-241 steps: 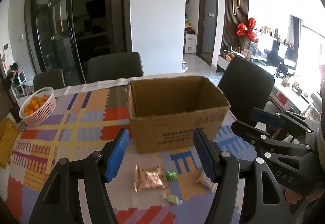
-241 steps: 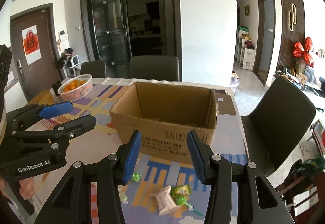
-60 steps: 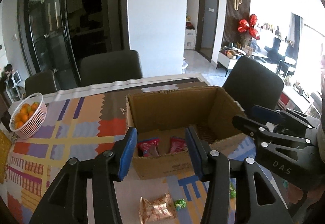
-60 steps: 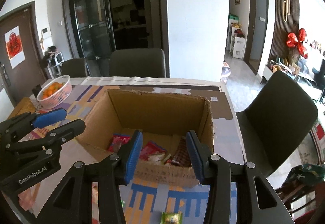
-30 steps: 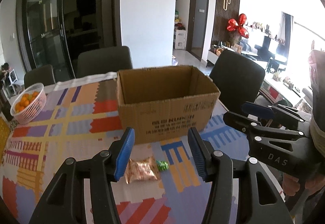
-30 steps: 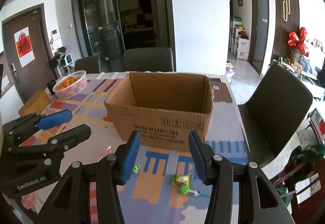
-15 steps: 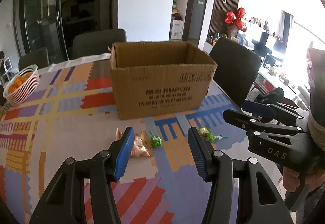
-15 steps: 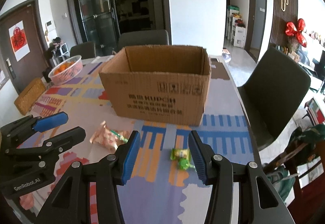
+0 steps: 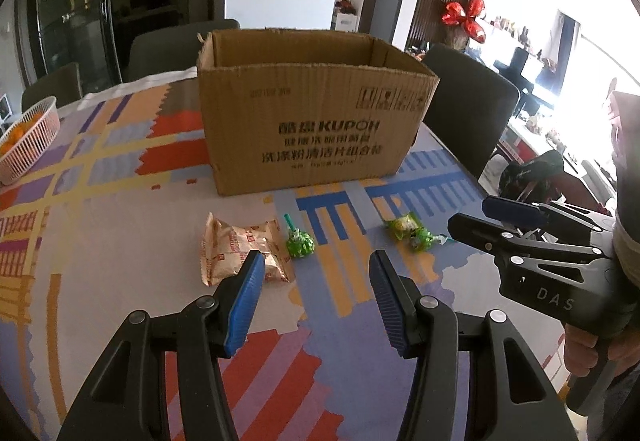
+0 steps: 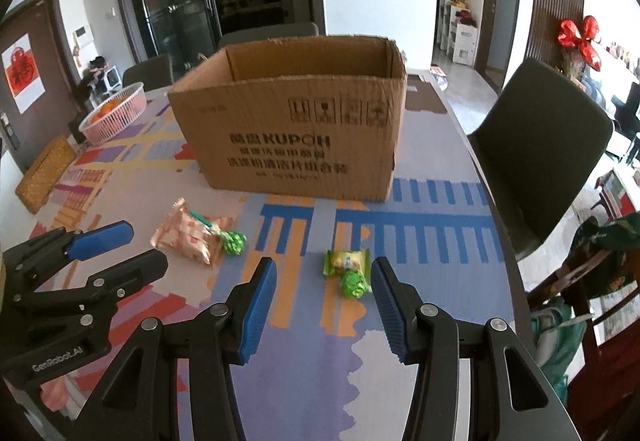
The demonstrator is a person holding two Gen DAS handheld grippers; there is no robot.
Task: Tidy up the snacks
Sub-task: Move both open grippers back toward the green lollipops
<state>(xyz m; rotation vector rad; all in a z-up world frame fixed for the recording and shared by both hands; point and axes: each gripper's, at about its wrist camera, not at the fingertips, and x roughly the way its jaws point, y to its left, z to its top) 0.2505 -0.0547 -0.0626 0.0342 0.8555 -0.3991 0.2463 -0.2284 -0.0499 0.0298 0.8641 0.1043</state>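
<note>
Snacks lie loose on the table [image 9: 120, 241] before the cardboard box [image 9: 312, 137]: peach packet [image 9: 240, 253], green packet [image 10: 346, 261]. I hold left gripper [image 9: 316, 293] and right gripper [image 10: 322, 295] part-open, empty, angled down to pick

Both tools are black plastic frames with triangular cut-outs and silver screw heads, each finger faced with a ribbed blue pad. The left gripper [image 10: 100, 241] carries "GenRobot.AI" in white; the right gripper [image 9: 492, 219] reads "DAS". What looks like a pale wrap circles the right wrist.
</note>
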